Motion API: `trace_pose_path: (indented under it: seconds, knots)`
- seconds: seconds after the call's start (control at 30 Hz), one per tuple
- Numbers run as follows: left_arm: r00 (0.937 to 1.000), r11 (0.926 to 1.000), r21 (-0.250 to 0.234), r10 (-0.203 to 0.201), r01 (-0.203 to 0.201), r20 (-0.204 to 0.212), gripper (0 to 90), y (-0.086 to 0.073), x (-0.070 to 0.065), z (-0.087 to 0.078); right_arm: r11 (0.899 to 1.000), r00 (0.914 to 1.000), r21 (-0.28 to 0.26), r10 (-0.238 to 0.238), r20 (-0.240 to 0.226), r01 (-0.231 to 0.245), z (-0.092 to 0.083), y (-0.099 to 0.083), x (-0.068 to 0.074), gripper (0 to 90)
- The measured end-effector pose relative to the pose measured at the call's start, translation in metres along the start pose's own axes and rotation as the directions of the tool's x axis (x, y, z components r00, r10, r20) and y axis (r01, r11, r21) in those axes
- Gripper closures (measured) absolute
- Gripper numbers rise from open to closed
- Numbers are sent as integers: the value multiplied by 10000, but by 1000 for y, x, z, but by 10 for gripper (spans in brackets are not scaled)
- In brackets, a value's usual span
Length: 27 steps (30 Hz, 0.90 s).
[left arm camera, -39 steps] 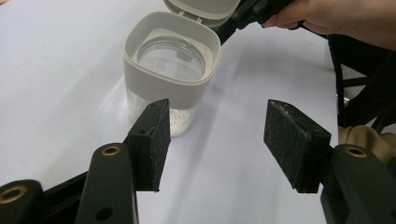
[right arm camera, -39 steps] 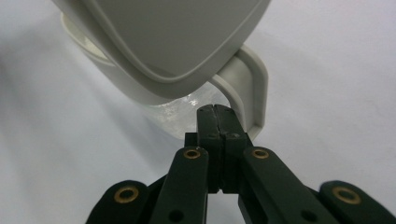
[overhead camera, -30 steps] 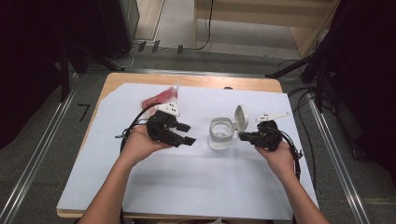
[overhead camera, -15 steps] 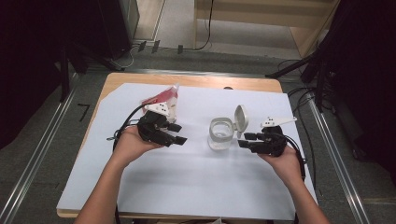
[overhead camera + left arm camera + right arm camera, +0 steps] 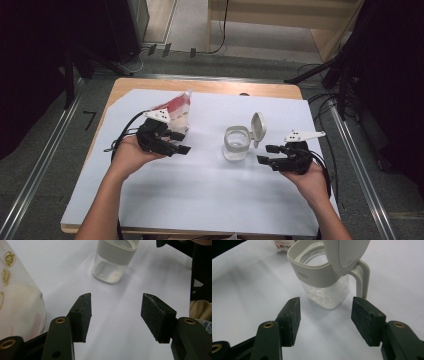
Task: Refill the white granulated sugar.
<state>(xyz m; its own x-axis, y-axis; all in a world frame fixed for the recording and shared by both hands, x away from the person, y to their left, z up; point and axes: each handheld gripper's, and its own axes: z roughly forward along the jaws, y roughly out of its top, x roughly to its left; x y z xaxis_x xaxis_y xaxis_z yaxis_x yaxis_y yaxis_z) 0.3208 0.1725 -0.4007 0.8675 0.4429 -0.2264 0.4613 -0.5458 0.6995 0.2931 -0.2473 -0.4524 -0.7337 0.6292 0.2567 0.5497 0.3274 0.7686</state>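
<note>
Both forearms reached in from the near edge of the table, each hand wrapped around a gripper and held a little above the white sheet that covered most of the wooden top. The left hand was angled inward, so the left gripper pointed to the right, toward the middle of the table; its jaws stood wide apart with nothing between them. Just behind it lay a clear pouch with red print. The right hand mirrored the pose, its right gripper pointing left at a clear glass jar just beside its jaw tips but apart from them. That gripper's jaws were likewise spread and empty. The jar stood upright near the centre of the sheet, between the two grippers, wearing a grey collar, its hinged grey lid flipped up on the right side. In the right gripper view the jar sat ahead of the jaws, holding a pale, grainy layer at the bottom.
</note>
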Motion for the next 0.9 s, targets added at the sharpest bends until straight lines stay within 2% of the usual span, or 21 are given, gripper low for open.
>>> trace_pose_path:
  seconds: [0.23, 0.5, 0.6, 0.9]
  knots:
    - [9981, 9982, -272, -551, 543, -266, 434, -14, 6, -24, 10000, 9999, -19, -45, -141, 45, 1, 1, -1, 424]
    - [9934, 9955, -352, -905, 881, -708, 438, -26, 12, -45, 9998, 9995, 13, -222, -245, 223, 7, 6, 1, 424]
    - [9900, 9934, -487, -1078, 1038, -905, 441, -30, 14, -52, 9997, 9994, 45, -241, -247, 242, 8, 7, 1, 426]
    - [9780, 9886, -421, -1493, 1447, -1456, 467, -39, 28, -68, 9994, 9992, 31, -330, -206, 331, 9, 8, 1, 432]
